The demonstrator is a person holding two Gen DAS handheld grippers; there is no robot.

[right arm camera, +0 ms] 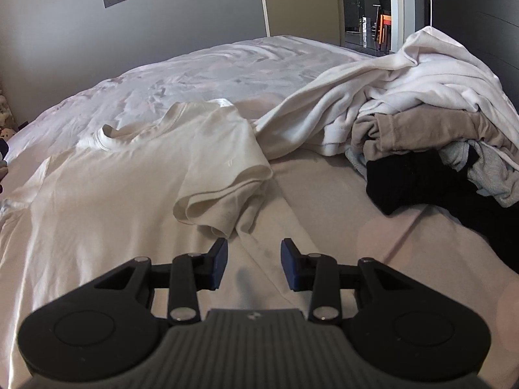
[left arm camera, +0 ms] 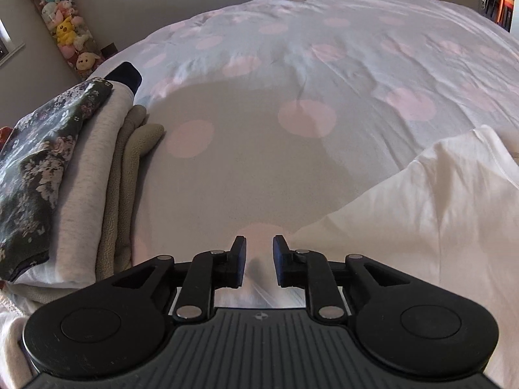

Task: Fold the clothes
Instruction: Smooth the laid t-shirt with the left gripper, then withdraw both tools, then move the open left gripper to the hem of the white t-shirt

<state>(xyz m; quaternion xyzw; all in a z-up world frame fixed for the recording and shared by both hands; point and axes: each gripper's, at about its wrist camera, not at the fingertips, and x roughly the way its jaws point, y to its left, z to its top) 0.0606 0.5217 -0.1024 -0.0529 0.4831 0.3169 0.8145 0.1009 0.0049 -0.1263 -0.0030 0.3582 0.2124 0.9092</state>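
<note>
The left gripper [left arm camera: 259, 261] hangs narrowly parted and empty over the dotted duvet [left arm camera: 292, 64]; the right gripper [right arm camera: 253, 264] gapes wide above the white T-shirt [right arm camera: 113, 194], folded stack [left arm camera: 65, 178] at frame left.

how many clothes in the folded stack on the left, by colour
dark floral: 1
light grey: 1
beige: 1
navy: 1
total: 4 visible in the left wrist view; any hidden beneath cannot be told
</note>
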